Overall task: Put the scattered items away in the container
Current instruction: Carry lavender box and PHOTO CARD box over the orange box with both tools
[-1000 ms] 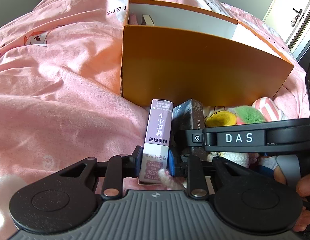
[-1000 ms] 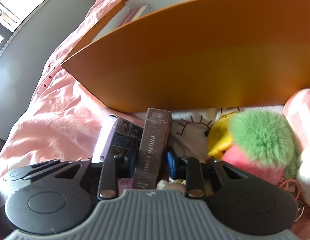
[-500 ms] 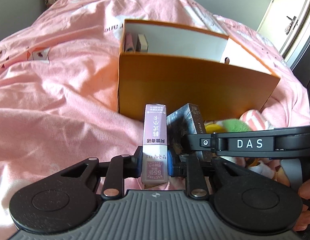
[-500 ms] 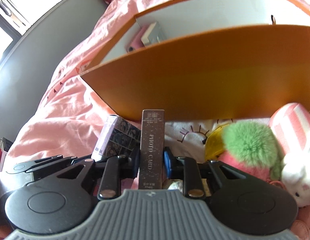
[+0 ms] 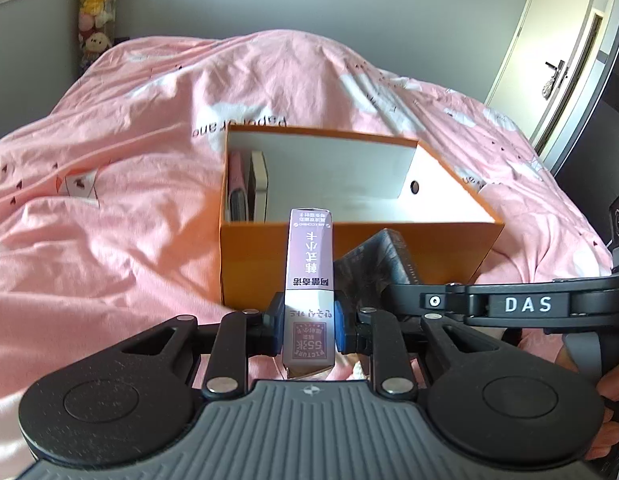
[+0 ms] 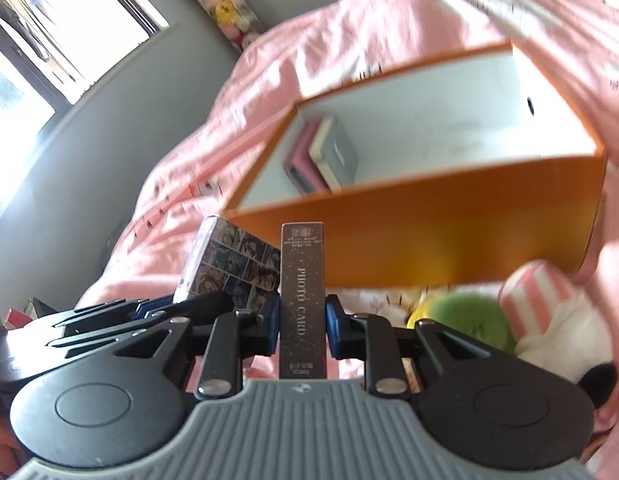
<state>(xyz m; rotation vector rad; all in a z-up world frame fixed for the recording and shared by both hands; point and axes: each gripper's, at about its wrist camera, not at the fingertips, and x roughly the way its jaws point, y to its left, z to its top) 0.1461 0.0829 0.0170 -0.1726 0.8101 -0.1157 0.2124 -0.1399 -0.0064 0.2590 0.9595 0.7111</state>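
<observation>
The left tongs (image 5: pixel 305 322) are closed on a slim lilac card box (image 5: pixel 309 280), its blue pads pressing both narrow sides. The box stands upright between them: lilac above with upside-down printed characters, white below with a purple stamp-like label. The right tongs (image 6: pixel 300 322) are likewise clamped on a dark brown box (image 6: pixel 302 296) lettered "PHOTO CARD" down its speckled face, also held upright. In the right wrist view the lilac box's broad face shows a comic-panel print, just left of the brown one.

Beyond both boxes, on the pink bed cover (image 5: pixel 109 208), sits the orange container (image 5: pixel 349 252), open-topped with white inner walls and a round hole in its right wall. At its left end two small boxes (image 6: pixel 321 156) stand side by side, one pink, one grey with a cream edge. Near the container's right front corner lie plush toys (image 6: pixel 529 320): green fur, yellow, a pink-and-white striped ear.
</observation>
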